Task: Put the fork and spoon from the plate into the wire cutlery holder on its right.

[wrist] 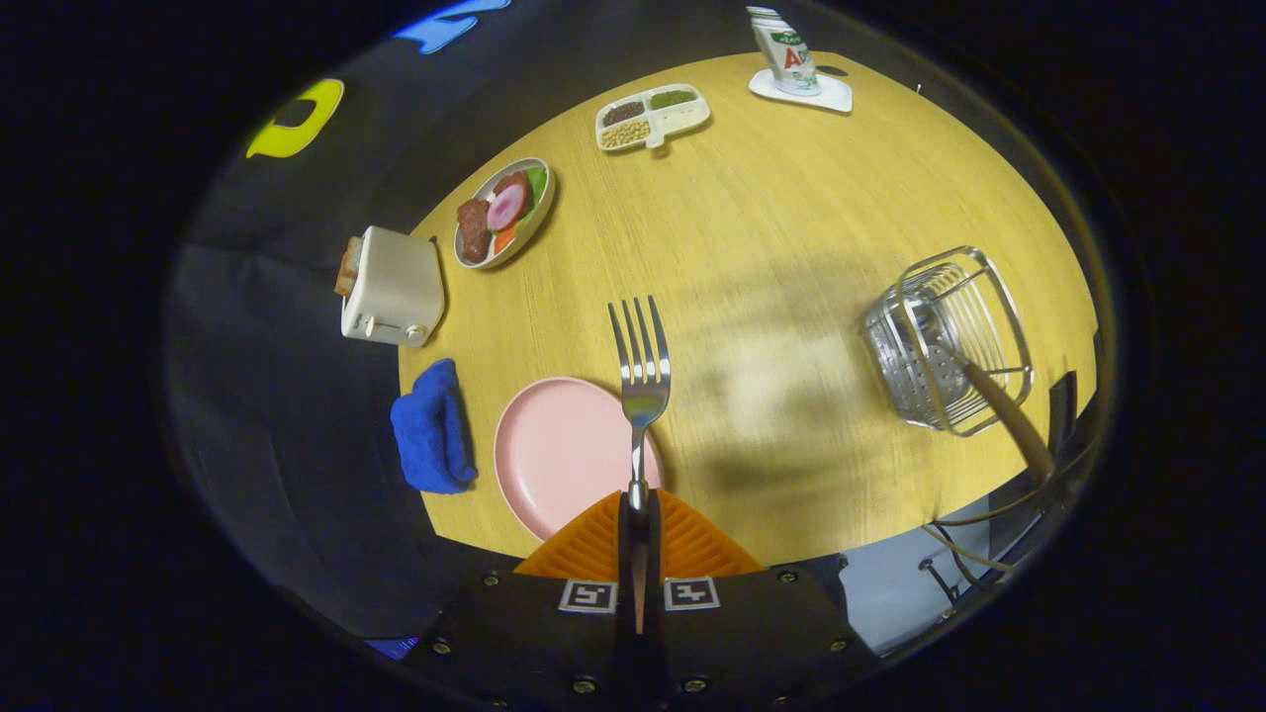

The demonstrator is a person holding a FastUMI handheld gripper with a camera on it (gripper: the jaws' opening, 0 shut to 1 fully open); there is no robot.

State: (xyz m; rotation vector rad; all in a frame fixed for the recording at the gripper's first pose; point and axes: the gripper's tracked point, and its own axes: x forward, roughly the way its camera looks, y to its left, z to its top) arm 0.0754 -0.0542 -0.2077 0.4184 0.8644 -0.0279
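Note:
My gripper is shut on the handle of a metal fork, and both fingers press on it. The fork sticks straight out ahead of the fingers, tines forward, lifted above the table. Under and left of the fingers lies the pink plate, bare on its visible part. To the right of the plate stands the wire cutlery holder. A spoon with a wooden handle leans in the holder, its handle pointing out toward the table's near right edge.
On the round wooden table: a blue cloth left of the plate, a white toaster beyond it, a dish of food, a divided tray of beans and a carton on a white coaster at the far side.

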